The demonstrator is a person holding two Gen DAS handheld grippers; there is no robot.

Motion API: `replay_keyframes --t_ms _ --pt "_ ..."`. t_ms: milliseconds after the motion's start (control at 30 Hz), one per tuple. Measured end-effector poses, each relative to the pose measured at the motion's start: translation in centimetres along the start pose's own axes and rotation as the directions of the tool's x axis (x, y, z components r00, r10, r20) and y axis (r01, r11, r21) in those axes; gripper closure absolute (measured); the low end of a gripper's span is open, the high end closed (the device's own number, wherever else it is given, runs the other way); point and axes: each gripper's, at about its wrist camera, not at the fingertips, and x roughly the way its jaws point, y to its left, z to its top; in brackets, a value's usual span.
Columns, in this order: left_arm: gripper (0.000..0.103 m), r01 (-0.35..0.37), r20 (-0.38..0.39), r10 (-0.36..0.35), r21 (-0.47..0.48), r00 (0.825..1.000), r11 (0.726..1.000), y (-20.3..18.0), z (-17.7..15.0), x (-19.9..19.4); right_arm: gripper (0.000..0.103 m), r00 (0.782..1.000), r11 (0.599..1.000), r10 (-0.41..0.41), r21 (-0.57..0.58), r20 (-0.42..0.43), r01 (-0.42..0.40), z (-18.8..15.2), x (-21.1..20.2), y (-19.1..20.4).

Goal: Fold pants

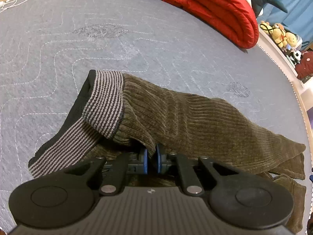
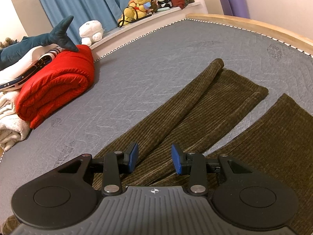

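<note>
Spread on the grey quilted bed (image 1: 137, 45), the olive corduroy pants (image 1: 195, 117) look soft, limp and light, best pinched at waistband (image 1: 105, 105) or hems; left gripper (image 1: 152, 159) jaws clamp a fold, right gripper (image 2: 154, 159) jaws stand part-open, empty.

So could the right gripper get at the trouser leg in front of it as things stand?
Probably yes: the right gripper hangs open directly over the near pant leg, with nothing lying on that fabric or between the pads and it.

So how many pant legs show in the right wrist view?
2: the left pant leg, its edge rolled over, runs ahead of the open right gripper; the right pant leg lies apart beside it.
</note>
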Motion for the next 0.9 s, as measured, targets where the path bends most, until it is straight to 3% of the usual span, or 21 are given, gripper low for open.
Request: replay_keyframes --t_ms 267,467,733,900 --pt "0.093 -0.018 0.006 0.018 0.02 1.0 1.0 -0.5 0.1 0.0 0.064 0.999 1.0 -0.017 0.016 0.046 0.016 0.4 0.7 -0.9" --pt "0.094 -0.035 0.017 0.035 0.028 0.999 0.999 -1.1 0.1 -0.1 0.064 0.995 0.988 -0.059 0.146 0.081 0.046 1.5 2.7 -4.4" --pt "0.094 -0.043 0.011 0.043 0.014 0.999 0.999 -1.0 0.1 0.1 0.061 0.998 0.961 0.052 0.27 0.033 -0.059 2.2 8.1 -6.5" --pt "0.094 -0.041 0.005 0.041 0.011 0.999 0.999 -0.9 0.4 0.2 0.061 0.999 0.964 0.05 0.259 0.012 -0.052 2.1 11.4 -6.0"
